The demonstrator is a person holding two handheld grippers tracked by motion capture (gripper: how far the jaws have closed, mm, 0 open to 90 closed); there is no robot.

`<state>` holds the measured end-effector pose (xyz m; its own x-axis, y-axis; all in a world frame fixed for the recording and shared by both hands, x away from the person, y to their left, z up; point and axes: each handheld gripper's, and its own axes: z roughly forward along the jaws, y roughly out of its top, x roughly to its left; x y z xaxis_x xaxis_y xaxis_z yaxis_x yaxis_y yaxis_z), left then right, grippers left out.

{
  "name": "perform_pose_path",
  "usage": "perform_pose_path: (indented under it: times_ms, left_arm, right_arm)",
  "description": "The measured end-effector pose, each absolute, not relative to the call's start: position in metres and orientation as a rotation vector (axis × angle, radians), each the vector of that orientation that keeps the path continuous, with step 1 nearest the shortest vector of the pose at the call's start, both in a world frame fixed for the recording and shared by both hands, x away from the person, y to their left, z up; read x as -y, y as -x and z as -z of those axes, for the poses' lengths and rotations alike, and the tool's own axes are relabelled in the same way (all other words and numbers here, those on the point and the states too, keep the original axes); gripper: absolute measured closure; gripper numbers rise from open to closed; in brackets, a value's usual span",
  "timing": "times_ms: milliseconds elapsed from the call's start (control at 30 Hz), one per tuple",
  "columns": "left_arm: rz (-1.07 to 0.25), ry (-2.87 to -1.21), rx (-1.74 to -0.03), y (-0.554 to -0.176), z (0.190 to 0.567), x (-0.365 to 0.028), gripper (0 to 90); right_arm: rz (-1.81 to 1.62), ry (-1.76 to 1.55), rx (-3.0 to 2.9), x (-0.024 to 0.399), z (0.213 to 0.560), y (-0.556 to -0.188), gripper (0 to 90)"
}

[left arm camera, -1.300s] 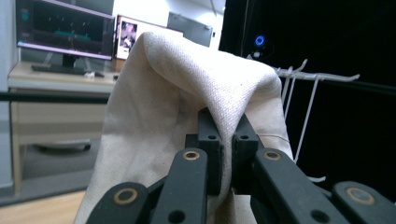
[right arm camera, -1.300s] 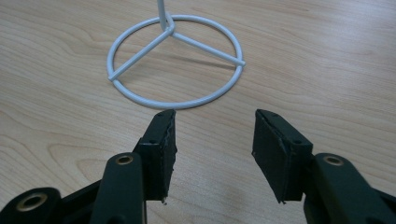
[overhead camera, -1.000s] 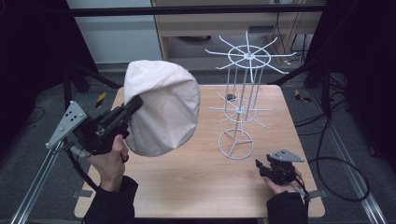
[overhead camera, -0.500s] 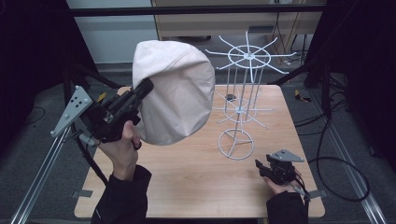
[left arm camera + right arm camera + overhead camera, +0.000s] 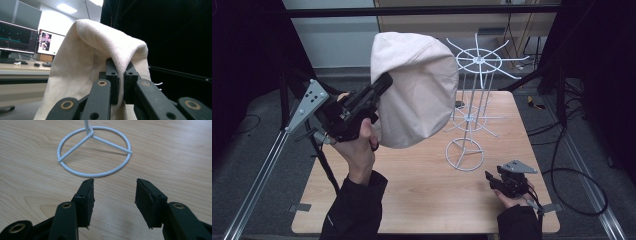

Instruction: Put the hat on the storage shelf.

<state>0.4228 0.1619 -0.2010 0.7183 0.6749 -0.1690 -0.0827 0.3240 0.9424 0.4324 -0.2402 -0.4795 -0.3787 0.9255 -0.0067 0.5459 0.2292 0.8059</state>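
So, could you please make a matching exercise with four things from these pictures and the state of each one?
Things:
1. cream cloth hat
2. white wire rack
3. left gripper
4. right gripper

States:
A. open, low over the wooden table
B. standing upright on its ring base
C. lifted in the air, pinched at its edge
D. shut on the cloth

Pairs: 1-C, 2-B, 3-D, 4-A

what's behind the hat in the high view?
The hat, clamped in the left gripper, is raised in front of the white wire stand. It covers the stand's left-hand arms; the right arms, pole and ring base show.
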Motion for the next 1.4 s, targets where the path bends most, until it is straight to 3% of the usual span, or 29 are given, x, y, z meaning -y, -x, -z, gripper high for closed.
perform_pose_path:
  times_ms: [400,1400]
  left_arm:
    - [-0.515,-1.206,-0.639,-0.439,0.218,-0.146,85.6]
    - [-0.511,-1.410,-0.747,-0.464,0.286,-0.149,84.0]
  right_arm:
    - [-1.016,-1.352,-2.014,0.241,0.480,-0.432,49.4]
    - [-1.004,-1.344,-2.021,0.241,0.481,-0.432,48.6]
